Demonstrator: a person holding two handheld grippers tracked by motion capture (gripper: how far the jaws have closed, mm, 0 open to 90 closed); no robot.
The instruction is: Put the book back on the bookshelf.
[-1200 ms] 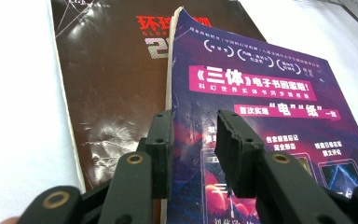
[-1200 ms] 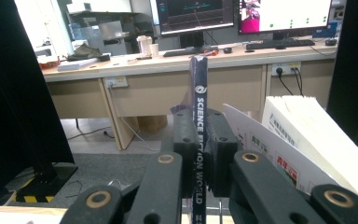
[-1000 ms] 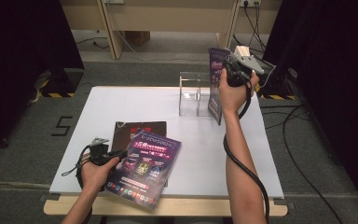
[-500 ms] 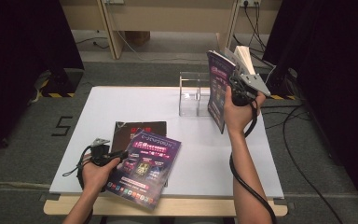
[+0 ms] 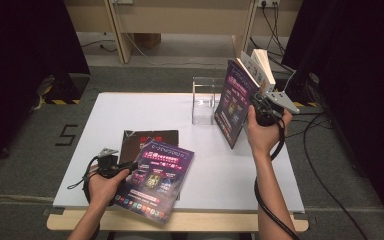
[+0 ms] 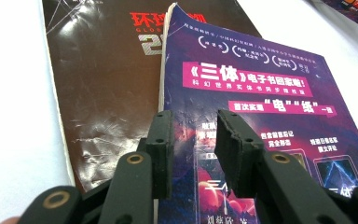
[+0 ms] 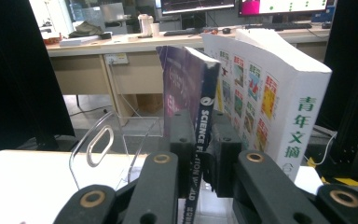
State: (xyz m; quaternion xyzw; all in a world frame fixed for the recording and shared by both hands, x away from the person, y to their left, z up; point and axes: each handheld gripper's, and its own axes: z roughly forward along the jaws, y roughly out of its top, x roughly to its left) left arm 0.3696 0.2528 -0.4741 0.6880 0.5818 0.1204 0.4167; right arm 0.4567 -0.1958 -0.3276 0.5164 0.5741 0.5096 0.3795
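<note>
While the purple magazine (image 7: 193,88) stands upright by its spine in the right claw (image 7: 200,140), just right of the clear acrylic holder (image 5: 203,100) at the far edge of the surface (image 5: 105,115), the step in hand looks like shelving it. Those jaws have just been easing apart, spine between them. A white book (image 7: 265,88) leans behind. Next: slide it in. The left claw (image 6: 193,135), half spread, hovers over a second purple magazine (image 6: 261,93) atop a dark magazine (image 6: 102,84).

white table (image 5: 130,120), dark magazine (image 5: 140,140), clear stand (image 5: 203,100), perhaps acrylic
</note>
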